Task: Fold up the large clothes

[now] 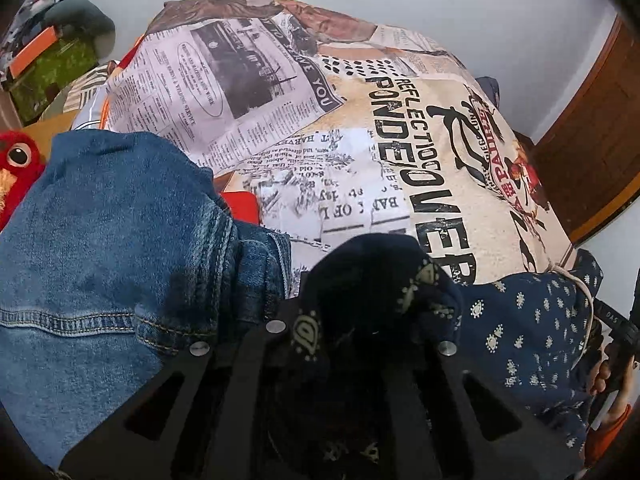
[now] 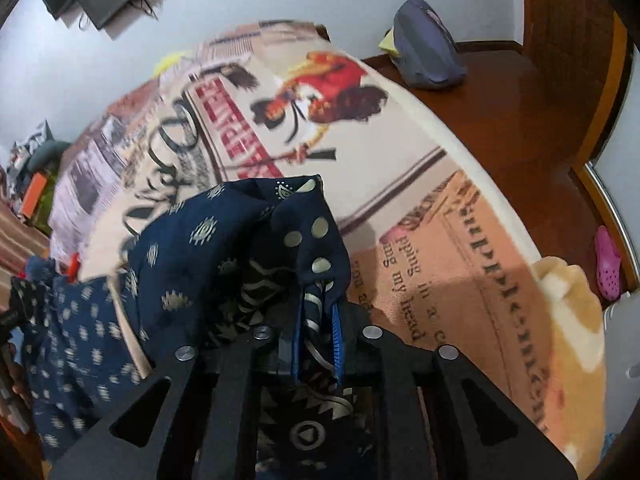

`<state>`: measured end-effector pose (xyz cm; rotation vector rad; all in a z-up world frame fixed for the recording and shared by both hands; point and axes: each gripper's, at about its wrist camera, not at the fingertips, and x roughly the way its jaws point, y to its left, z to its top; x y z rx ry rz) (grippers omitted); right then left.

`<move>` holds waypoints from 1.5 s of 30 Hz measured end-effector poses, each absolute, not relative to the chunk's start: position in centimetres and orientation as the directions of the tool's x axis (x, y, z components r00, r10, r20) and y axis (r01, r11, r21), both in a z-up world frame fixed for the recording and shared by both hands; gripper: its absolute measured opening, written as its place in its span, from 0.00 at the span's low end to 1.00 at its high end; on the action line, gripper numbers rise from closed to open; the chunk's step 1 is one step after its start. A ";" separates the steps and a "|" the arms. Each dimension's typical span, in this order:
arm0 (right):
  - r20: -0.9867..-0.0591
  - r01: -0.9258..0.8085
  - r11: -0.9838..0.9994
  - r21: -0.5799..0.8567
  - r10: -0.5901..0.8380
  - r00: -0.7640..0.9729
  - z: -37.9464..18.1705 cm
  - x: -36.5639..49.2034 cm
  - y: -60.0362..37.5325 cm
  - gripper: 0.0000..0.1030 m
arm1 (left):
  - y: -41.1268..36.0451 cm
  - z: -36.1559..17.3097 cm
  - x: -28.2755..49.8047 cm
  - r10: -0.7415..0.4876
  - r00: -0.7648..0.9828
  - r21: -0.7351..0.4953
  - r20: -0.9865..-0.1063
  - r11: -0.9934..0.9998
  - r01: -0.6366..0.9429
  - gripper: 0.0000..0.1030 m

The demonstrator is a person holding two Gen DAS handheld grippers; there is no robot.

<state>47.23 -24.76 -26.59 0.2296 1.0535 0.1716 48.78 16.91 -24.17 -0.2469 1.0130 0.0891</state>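
A navy garment with a pale paisley print (image 1: 520, 328) hangs over a bed covered by a newspaper-print sheet (image 1: 360, 120). In the left wrist view a bunch of this cloth hides the fingertips of my left gripper (image 1: 364, 320), which is shut on it. In the right wrist view the navy garment (image 2: 180, 248) runs between the blue pads (image 2: 336, 332) of my right gripper (image 2: 318, 332), which pinch a fold of it. The cloth stretches between the two grippers, just above the sheet (image 2: 440, 240).
Blue denim jeans (image 1: 112, 240) lie at the left on the bed, beside a red plush toy (image 1: 18, 160). A purple pouch (image 2: 428, 52) sits on the wooden ledge (image 2: 520, 112). A cream blanket (image 2: 572, 320) and a pink clog (image 2: 608, 264) are at the right.
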 end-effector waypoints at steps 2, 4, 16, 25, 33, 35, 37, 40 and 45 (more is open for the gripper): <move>-0.837 -0.020 0.968 0.251 0.227 0.497 -26.0 46.5 -24.9 0.23 | 16.7 -23.9 48.5 -0.043 0.529 -0.156 -0.848 0.973 -0.171 0.09; -0.841 -0.015 0.971 0.240 0.215 0.497 -25.4 46.0 -25.1 0.25 | 16.8 -23.4 48.1 -0.052 0.520 -0.158 -0.853 0.974 -0.163 0.11; -0.811 -0.147 0.977 0.156 0.212 0.546 -15.4 37.5 -24.7 0.27 | 16.5 -16.4 39.9 0.005 0.573 -0.083 -0.819 0.988 -0.127 0.36; -0.740 -0.248 0.963 0.100 0.239 0.628 -9.6 29.5 -22.9 0.41 | 14.5 -10.3 30.4 0.067 0.669 0.032 -0.740 0.997 -0.064 0.53; -0.730 -0.282 0.958 0.044 0.224 0.645 -9.0 23.3 -21.8 0.57 | 13.3 -9.6 22.8 0.029 0.693 0.058 -0.721 0.998 0.019 0.68; -0.741 -0.287 0.957 0.035 0.217 0.636 -9.6 22.2 -21.7 0.58 | 13.4 -10.2 21.2 0.000 0.679 0.025 -0.734 0.999 0.026 0.70; -0.759 -0.286 0.958 0.033 0.211 0.616 -10.5 21.2 -21.8 0.59 | 13.6 -11.5 19.7 -0.039 0.647 -0.022 -0.761 0.999 0.035 0.73; -0.796 -0.287 0.957 0.032 0.198 0.572 -12.2 20.2 -22.0 0.59 | 13.9 -13.7 18.2 -0.114 0.580 -0.108 -0.807 0.993 0.045 0.84; -0.858 -0.266 0.963 0.032 0.164 0.488 -15.4 18.9 -22.6 0.59 | 14.1 -19.3 16.0 -0.195 0.456 -0.206 -0.868 0.978 0.026 0.84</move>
